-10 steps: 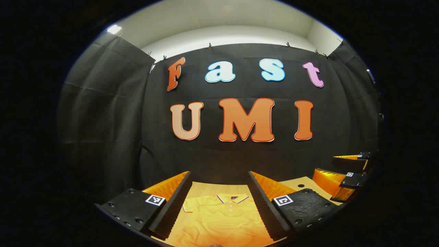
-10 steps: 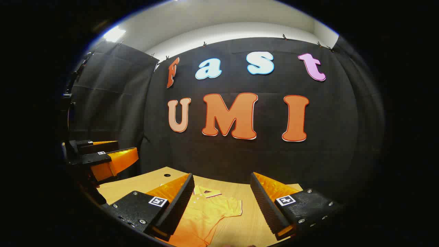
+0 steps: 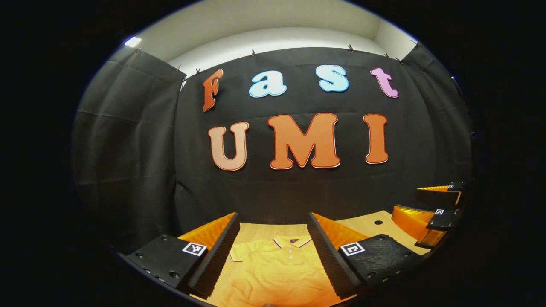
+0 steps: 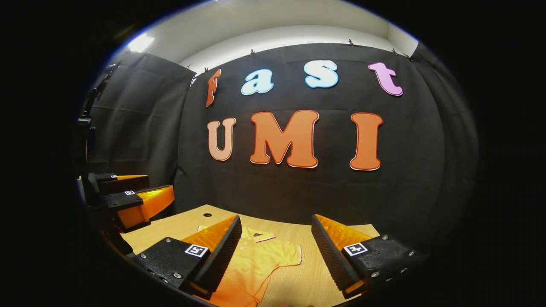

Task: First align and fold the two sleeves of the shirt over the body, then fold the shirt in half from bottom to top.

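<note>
No legible text appeared; the square coded markers (image 3: 194, 249) on the gripper fingers carried patterns only, nothing readable.

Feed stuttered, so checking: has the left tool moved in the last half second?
Yes. In the left gripper view, the wall sits lower behind the left tool, so it has tipped slightly upward; the shirt looks nearly unchanged.

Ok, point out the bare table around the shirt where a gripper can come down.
Bare wood lies right of the shirt's sleeve, out to the table's right edge, and behind the collar up to the black cloth wall. The back corner by the small hole is open too. The middle is taken up by the shirt.
</note>
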Motion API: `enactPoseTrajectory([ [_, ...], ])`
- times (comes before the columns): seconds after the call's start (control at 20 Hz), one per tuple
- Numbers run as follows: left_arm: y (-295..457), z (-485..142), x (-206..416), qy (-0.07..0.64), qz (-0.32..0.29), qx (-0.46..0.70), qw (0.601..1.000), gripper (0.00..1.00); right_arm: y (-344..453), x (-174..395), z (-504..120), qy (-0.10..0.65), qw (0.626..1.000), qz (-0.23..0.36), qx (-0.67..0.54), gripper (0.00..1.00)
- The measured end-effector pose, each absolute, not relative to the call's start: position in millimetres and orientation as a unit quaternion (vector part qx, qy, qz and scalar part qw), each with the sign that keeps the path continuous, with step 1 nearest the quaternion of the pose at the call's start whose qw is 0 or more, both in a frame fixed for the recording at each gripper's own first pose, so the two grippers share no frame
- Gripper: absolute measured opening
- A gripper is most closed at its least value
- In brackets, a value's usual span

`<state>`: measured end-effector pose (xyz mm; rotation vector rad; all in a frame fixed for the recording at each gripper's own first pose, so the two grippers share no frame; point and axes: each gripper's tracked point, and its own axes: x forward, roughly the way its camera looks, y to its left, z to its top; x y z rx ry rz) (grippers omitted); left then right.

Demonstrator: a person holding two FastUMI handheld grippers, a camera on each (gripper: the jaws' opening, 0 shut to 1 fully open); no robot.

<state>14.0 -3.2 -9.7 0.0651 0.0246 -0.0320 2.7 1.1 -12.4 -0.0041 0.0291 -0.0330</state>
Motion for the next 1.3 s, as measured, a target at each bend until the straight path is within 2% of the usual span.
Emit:
enactPoseTrajectory([
  [0.2, 16, -12, 28, 0.015, -0.026, 0.038, 0.999, 0.99, 13, 10, -1, 0.008, 0.999, -0.036, -0.002, 0.99],
  [0.6, 79, -8, 51, 0.005, -0.042, 0.04, 0.998, 0.98, 14, 34, -35, 0.081, 0.991, -0.104, 0.008, 0.99],
  [0.95, 154, -22, 67, 0.011, -0.051, 0.037, 0.998, 0.98, 5, 82, -71, 0.125, 0.977, -0.17, -0.001, 0.99],
  [1.05, 174, -27, 70, 0.012, -0.053, 0.035, 0.998, 0.99, 1, 93, -91, 0.157, 0.97, -0.187, -0.008, 0.99],
  [1.3, 201, -29, 73, 0.006, -0.046, 0.026, 0.999, 0.98, 4, 114, -125, 0.231, 0.957, -0.177, 0.004, 0.99],
])
